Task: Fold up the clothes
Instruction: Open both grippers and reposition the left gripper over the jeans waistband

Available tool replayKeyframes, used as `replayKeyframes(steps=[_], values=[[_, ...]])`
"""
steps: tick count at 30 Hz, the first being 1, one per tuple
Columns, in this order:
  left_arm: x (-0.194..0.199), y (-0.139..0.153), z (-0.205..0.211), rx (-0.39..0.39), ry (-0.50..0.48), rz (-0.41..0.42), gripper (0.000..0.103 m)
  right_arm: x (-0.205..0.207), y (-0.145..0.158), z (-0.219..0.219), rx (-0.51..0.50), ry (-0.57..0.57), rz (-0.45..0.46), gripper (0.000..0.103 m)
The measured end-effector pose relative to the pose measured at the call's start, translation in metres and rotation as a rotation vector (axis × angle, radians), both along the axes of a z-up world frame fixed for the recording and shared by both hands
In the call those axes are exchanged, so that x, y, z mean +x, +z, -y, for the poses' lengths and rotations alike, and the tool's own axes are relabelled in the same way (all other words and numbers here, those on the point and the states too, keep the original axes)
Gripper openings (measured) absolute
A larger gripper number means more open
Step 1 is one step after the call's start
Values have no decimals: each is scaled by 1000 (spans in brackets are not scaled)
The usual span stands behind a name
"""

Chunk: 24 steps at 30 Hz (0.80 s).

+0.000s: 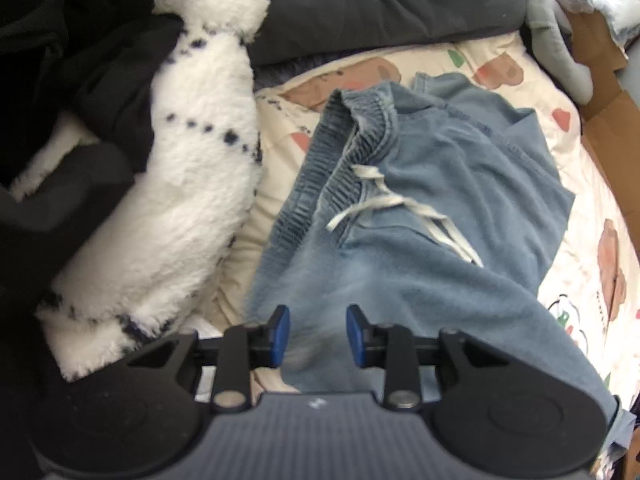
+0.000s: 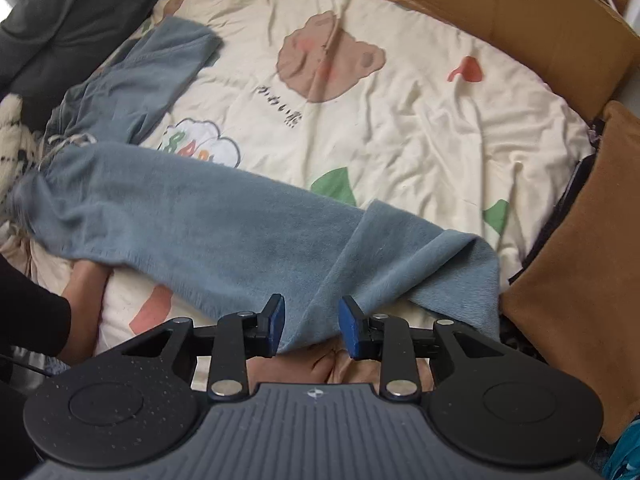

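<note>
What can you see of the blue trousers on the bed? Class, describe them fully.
The blue trousers look like soft, faded fleece, with a gathered elastic waistband and a white drawstring lying loose. They lie spread and rumpled on the cream bear-print quilt, one leg angled away, the other stretched across, its end folded over.

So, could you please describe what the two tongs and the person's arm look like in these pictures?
Both tongs look alike: the left tongs and right tongs have blue pads on black linkage arms with silver pivot pins, two round black housings, and a ribbed grey centre plate bearing a small white mark. In the right wrist view, a black sleeve covers the person's arm.
</note>
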<state>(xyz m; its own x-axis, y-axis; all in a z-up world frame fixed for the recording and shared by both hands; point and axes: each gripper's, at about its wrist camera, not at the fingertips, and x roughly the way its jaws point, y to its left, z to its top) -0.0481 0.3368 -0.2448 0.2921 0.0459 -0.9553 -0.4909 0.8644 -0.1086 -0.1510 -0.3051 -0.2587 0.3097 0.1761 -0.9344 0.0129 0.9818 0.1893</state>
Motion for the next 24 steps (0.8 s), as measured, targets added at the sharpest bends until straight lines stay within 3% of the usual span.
replayKeyframes(steps=[10,14,20,24], values=[[60,-1,5,-8,-16,94,46,37,6,7,-36,-38,144,46],[96,-4,14,6,-49,152,57,66,3,6,-32,-33,177,45],[151,-17,23,26,-96,214,61,118,-4,-1,-48,-5,221,46],[182,-21,23,75,-137,239,69,154,-4,-11,-35,14,257,47]])
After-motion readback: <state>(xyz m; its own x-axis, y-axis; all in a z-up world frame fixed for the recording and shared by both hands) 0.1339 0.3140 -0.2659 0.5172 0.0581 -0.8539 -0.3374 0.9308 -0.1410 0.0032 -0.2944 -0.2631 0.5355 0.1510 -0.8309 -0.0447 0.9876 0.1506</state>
